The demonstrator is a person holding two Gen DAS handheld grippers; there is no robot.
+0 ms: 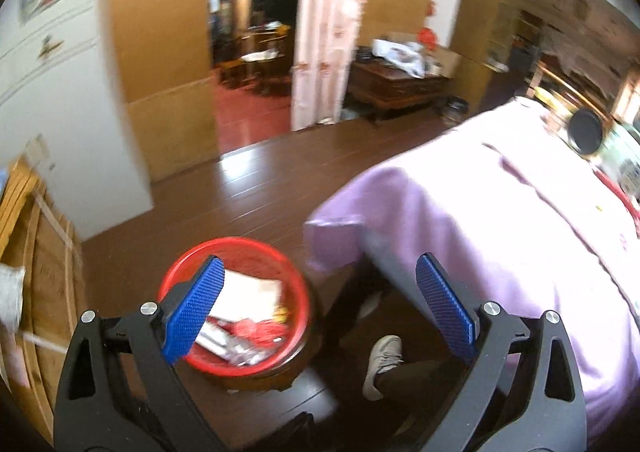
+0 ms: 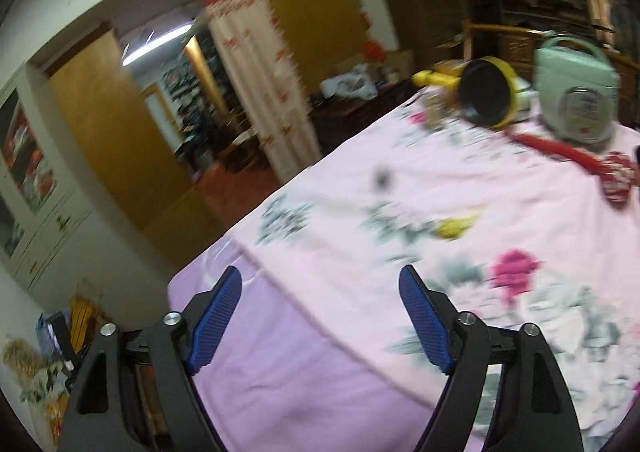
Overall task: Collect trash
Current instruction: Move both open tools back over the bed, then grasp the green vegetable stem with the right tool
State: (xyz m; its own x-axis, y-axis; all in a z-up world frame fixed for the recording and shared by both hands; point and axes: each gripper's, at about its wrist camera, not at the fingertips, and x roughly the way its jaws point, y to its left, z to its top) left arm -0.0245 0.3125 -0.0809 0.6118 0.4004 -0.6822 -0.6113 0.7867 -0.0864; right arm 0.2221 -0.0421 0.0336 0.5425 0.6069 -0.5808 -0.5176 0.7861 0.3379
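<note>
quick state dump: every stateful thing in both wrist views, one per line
left hand-held gripper: open, nothing between the blue pads
right hand-held gripper: open, empty
round red plastic basket: upright on a stool, holding paper and wrappers
pink floral tablecloth: spread over the table, small yellow scrap lying on it
pale green rice cooker: upright, lid shut

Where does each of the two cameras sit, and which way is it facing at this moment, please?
Left wrist: on the left hand-held gripper, jaws open and empty, looking down at the red basket of trash on the floor; the person's shoe shows.
Right wrist: on the right hand-held gripper, open and empty, looking across the pink cloth towards a small yellow scrap; no body part shows.
Shared: the pink cloth, the black-and-yellow pan and the white curtain.
</note>
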